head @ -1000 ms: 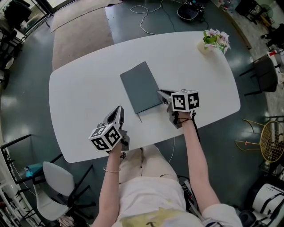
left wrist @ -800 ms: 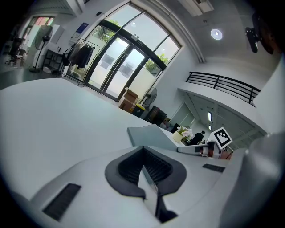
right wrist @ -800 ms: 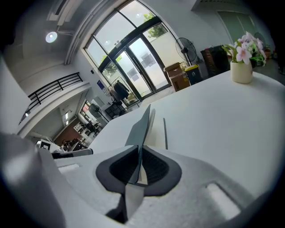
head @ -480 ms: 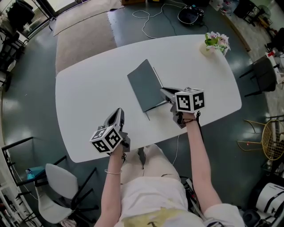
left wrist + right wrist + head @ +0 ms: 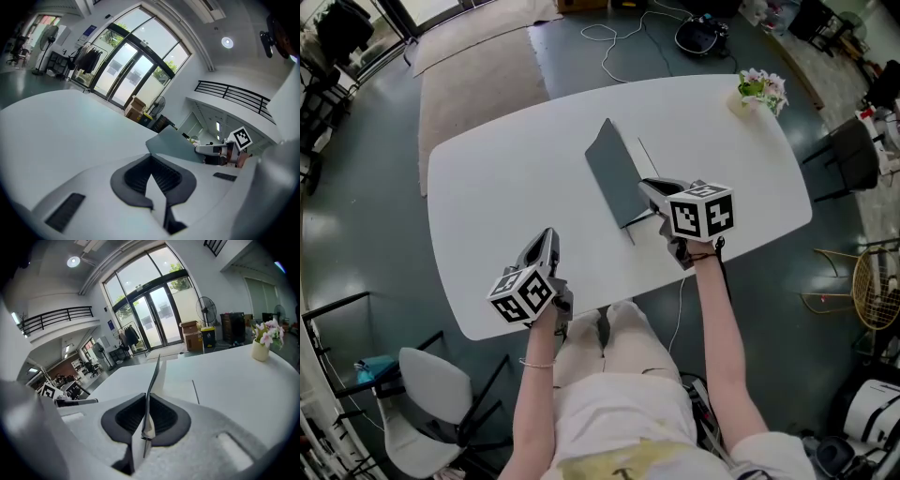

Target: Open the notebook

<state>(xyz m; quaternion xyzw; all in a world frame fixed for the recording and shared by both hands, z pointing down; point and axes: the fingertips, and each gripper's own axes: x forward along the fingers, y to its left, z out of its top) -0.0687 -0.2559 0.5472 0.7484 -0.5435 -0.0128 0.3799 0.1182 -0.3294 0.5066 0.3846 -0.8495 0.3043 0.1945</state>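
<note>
A grey notebook lies on the white table point(image 5: 506, 206). Its grey cover point(image 5: 617, 173) stands lifted at a steep angle, hinged along its left side, and a white page point(image 5: 649, 161) shows beneath. My right gripper point(image 5: 647, 187) is shut on the cover's near right edge. In the right gripper view the cover point(image 5: 153, 376) runs edge-on between the pads point(image 5: 129, 420) above the bare page point(image 5: 176, 385). My left gripper point(image 5: 548, 236) hovers over the table's near left, apart from the book, jaws together and empty. From the left gripper point(image 5: 157, 187) view the raised cover point(image 5: 176, 145) stands ahead.
A small vase of flowers point(image 5: 759, 86) stands at the table's far right corner, also in the right gripper view point(image 5: 261, 345). Chairs sit off the table's near left point(image 5: 427, 394) and right point(image 5: 858, 155). Cables lie on the floor beyond the far edge.
The cover has gone from flat on the book to steeply raised, lifted by my right gripper. My left gripper has shifted a little along the table's near side.
</note>
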